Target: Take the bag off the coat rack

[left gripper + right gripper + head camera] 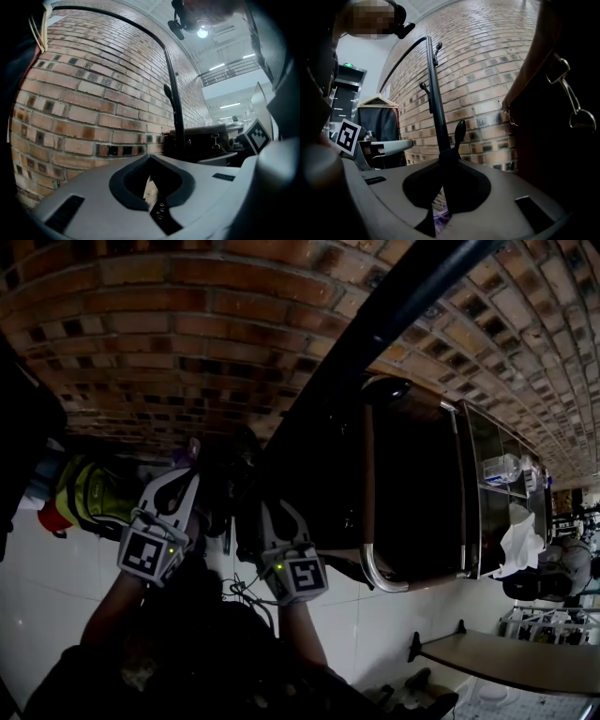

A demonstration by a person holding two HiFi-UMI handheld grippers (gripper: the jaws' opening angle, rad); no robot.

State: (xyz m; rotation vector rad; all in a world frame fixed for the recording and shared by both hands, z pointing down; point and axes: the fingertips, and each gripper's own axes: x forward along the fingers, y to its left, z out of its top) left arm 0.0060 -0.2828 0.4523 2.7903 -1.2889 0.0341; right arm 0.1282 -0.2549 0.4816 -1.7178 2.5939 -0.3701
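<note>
A dark brown bag (412, 493) hangs beside the black coat rack pole (375, 324), in front of a brick wall. In the right gripper view the bag (553, 140) fills the right side, with a metal strap clip (569, 98). My right gripper (443, 206) is shut on a black strap (446, 183) that rises from its jaws toward a hook (460, 131) on the pole (435, 103). In the head view it (272, 510) sits left of the bag. My left gripper (192, 460) is beside it, jaws shut (152, 187) and holding nothing, facing the pole (174, 98).
Yellow-green and red things (89, 488) lie low at the left by the wall. A shelf unit with a clear bottle (502, 468) stands right of the bag. A small table (506, 657) is at the lower right. Dark clothes hang on a rack (377, 122) farther off.
</note>
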